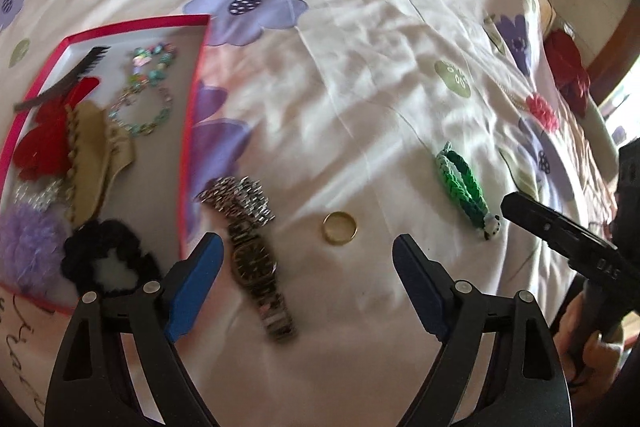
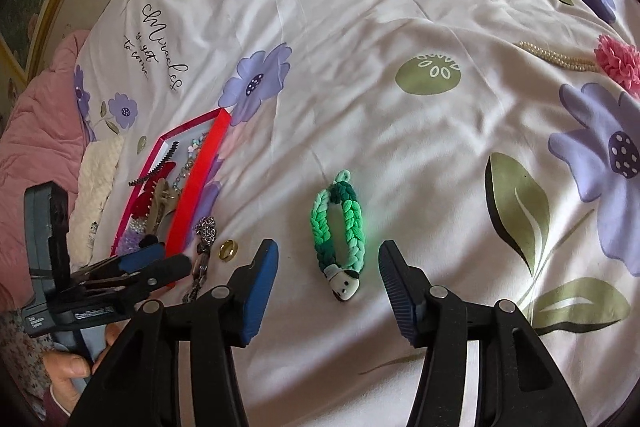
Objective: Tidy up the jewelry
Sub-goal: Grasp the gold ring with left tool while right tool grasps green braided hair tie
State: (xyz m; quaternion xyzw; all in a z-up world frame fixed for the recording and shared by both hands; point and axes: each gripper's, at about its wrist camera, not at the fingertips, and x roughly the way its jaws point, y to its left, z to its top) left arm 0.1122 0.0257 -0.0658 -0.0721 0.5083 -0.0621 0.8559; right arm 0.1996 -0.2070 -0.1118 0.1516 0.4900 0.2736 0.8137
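1. Left gripper point(image 1: 306, 259) fingers spread, empty, over metal-link wristwatch point(image 1: 250, 251) and gold ring point(image 1: 339, 228) on bed; risk snagging sheet.
2. Right gripper point(image 2: 328, 281) fingers spread around green braided bracelet point(image 2: 339, 227), not pinching; could slip.
3. Red-rimmed box point(image 1: 192, 107) crowded; risk spilling.

1. The bedsheet point(image 2: 360, 67) is white with purple flowers and olive leaves.
2. The tray point(image 1: 192, 107) has a red rim.
3. The braided bracelet point(image 2: 340, 223) mixes light and dark green.
4. The ring point(image 1: 339, 233) is gold.

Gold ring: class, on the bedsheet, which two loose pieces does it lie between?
In the left wrist view the gold ring lies apart from both, between the metal watch and the green braided bracelet; the right wrist view agrees.
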